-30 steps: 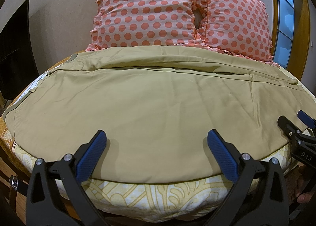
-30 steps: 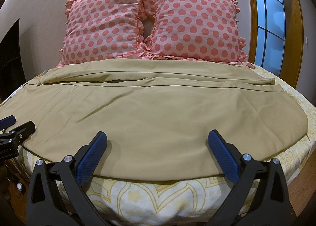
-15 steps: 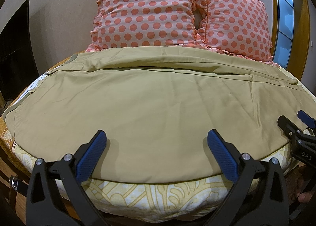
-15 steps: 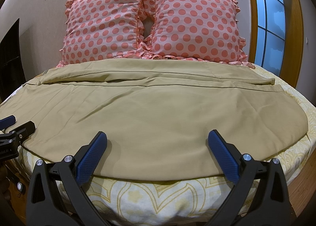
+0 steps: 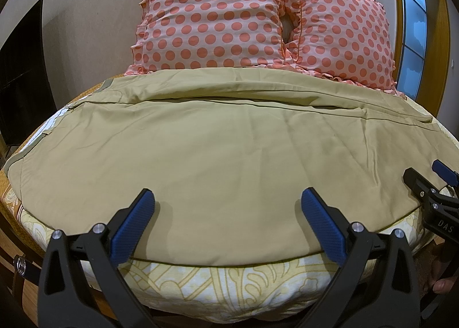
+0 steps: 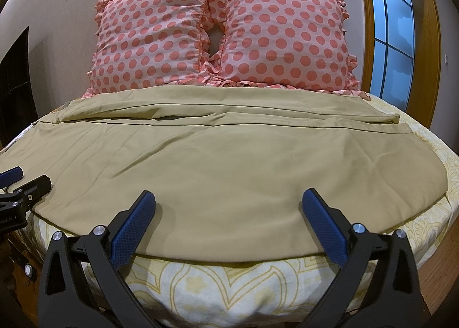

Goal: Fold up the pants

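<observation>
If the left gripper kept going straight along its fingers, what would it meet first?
Probably the khaki pants spread flat on the bed: the open left gripper hangs just over their near edge. Beyond lie the polka-dot pillows. Its height above the cloth is unclear.

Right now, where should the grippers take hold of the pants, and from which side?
Grip the near hem of the pants, coming in low from the bed's foot. That edge lies flat and free above the sheet, and both open grippers, left and right, already face it.
</observation>
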Action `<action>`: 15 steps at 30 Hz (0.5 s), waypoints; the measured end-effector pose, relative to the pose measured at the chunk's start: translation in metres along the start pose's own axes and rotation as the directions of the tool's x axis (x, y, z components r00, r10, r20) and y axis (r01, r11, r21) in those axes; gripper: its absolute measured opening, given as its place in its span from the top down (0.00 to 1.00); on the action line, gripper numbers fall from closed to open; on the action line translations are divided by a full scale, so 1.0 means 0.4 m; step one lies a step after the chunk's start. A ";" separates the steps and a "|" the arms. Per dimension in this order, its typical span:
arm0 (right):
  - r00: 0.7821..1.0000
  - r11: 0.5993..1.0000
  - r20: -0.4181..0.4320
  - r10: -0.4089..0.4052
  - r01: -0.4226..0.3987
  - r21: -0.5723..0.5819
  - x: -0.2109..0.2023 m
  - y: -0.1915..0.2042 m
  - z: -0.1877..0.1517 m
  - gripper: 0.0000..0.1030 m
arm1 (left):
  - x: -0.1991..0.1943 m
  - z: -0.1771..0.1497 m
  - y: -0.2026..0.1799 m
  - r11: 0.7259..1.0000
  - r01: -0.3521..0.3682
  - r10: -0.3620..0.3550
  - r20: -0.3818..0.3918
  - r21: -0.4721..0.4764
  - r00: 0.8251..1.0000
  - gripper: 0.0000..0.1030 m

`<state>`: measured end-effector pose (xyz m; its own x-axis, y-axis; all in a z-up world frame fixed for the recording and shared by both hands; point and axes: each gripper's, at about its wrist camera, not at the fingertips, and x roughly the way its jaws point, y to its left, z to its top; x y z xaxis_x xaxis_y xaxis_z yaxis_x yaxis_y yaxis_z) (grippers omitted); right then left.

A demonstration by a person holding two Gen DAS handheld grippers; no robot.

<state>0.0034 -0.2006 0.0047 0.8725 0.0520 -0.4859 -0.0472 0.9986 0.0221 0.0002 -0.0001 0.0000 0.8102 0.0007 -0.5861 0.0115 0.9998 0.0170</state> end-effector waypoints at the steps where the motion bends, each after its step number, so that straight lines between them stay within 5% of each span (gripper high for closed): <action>1: 1.000 1.000 0.000 0.000 0.000 0.000 0.000 -0.001 -0.001 0.01 | 0.000 0.000 0.000 1.000 0.000 0.000 0.000 0.000 1.000 0.02; 15: 0.992 0.998 -0.110 0.055 -0.056 -0.012 0.012 -0.026 0.047 0.01 | 0.000 0.009 -0.008 1.000 0.007 -0.007 -0.005 0.008 1.000 0.02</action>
<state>0.0174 -0.2106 0.0185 0.8098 0.1059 -0.5771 -0.1019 0.9940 0.0394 0.0021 -0.0033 0.0028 0.8074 -0.0063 -0.5900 0.0221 0.9996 0.0196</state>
